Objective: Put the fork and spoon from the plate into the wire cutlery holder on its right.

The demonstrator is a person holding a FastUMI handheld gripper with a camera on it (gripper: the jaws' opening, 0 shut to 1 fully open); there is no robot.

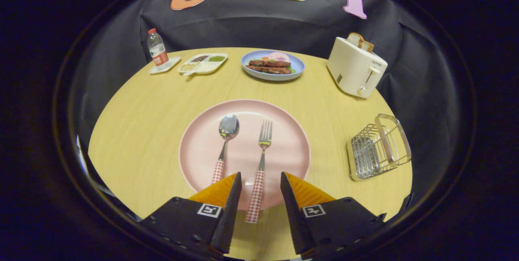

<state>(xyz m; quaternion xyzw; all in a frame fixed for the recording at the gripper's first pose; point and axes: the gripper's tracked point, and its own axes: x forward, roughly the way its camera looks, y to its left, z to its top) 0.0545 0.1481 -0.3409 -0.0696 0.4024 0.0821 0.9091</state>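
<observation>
- Now the gripper (260, 178) has its fingers spread apart, with the fork's checked handle lying between them, untouched by either.
- Fork (261, 159) and spoon (225, 143) lie side by side on the pink plate (292, 131), spoon to the left.
- Right of the plate, well apart, the wire cutlery holder (379, 147) sits on the wooden table (142, 131).
- Beyond stand a toaster (356, 68), a food plate (272, 65), a divided tray (202, 63) and a bottle (157, 48).

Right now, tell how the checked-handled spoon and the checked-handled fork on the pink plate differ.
The red-and-white checked-handled spoon has a rounded bowl; the matching checked-handled fork has tines. The fork's handle lies between the open gripper fingers, past the round pink plate rim; the spoon lies left of them. Both point away, heads metal.
</observation>
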